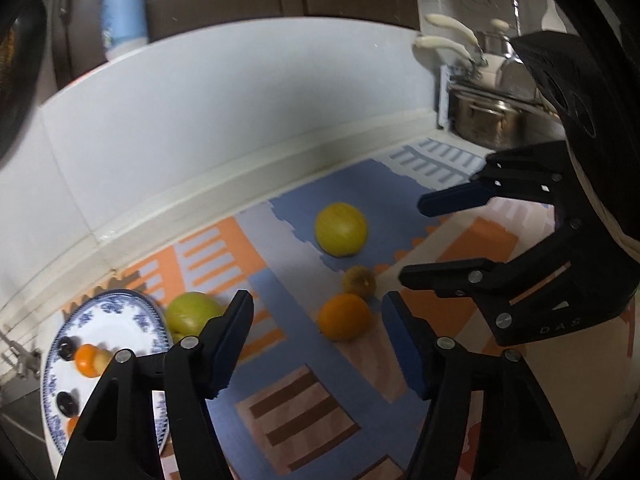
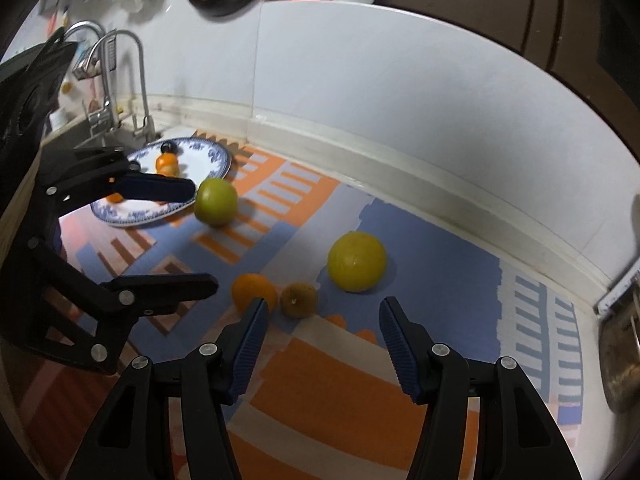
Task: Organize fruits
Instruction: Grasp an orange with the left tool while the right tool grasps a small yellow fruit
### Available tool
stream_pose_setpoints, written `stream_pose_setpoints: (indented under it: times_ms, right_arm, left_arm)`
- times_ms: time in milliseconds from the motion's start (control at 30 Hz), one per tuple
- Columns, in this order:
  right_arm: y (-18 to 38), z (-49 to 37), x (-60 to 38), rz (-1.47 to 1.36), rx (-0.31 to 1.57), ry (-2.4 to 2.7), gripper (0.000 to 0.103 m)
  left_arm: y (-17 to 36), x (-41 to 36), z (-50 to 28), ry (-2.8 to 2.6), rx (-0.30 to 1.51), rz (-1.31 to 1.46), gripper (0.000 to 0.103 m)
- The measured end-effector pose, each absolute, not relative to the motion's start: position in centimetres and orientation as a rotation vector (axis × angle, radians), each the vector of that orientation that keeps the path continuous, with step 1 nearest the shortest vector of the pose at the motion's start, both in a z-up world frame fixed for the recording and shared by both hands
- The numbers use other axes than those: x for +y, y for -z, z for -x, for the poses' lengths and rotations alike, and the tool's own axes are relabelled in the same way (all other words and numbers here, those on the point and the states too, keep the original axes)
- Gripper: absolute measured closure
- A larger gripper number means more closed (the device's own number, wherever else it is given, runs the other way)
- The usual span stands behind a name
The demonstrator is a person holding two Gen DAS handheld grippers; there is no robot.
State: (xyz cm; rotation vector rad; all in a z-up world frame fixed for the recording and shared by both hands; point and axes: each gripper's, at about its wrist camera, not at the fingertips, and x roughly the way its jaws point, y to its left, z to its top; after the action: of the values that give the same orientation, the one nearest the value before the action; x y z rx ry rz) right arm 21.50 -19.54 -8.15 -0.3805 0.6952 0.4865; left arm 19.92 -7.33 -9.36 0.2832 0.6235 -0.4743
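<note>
Four loose fruits sit on a patterned blue and orange mat [image 1: 304, 420] against a pale kitchen wall. A yellow citrus [image 1: 341, 229] lies farthest back, a small brownish fruit [image 1: 359, 280] is in front of it, and an orange [image 1: 344, 322] lies just beside that one, perhaps touching it. A green apple [image 1: 192, 312] rests apart from them, right beside the rim of a blue-and-white plate [image 1: 132, 308]. The plate already carries a small orange fruit [image 1: 87, 359] and a couple of dark round pieces.

Two handheld tongs hover above the mat, both tilted downward. The left gripper [image 1: 318, 344] has its jaws apart with nothing between them, aimed at the orange. The right gripper [image 2: 322, 344] is also parted and empty, pointing toward the brownish fruit and the yellow citrus.

These fruits look firm and round, so they would likely roll if nudged. The orange and yellow citrus probably have slightly giving, dimpled skin that grips well. The apple seems smoother and may slip. Each is best taken across its widest middle, with the pads on opposite sides, squeezed gently to avoid bruising
</note>
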Motion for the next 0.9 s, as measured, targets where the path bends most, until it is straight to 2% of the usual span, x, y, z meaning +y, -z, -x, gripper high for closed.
stream_pose_setpoints:
  times_ms: [200,333,567,633,900]
  right_arm:
    - [9.6,-22.2,-19.3,0.407,0.718,-0.533,0.05]
    - [10.6,-22.7,-19.3,0.423,0.742,-0.545,0.054]
    - [11.2,-23.1,-19.5,0.411,0.761,-0.561,0.054]
    - [11.4,-23.3,-19.5,0.407,0.765,-0.564,0.054]
    - [11.6,-23.7,-19.0,0.381,0.766,-0.579,0.055]
  left_arm:
    - [11.1,-8.1,-20.9,0.532,0.677,-0.308,0.044]
    - [12.0,-8.4,-21.9,0.554,0.722,-0.304,0.052]
    - [12.9,-8.8,-22.9,0.579,0.763,-0.299,0.058]
    - [13.0,-8.8,-23.3,0.585,0.783,-0.286,0.066]
    - [12.5,-7.4,-23.4,0.511,0.802,-0.217,0.067]
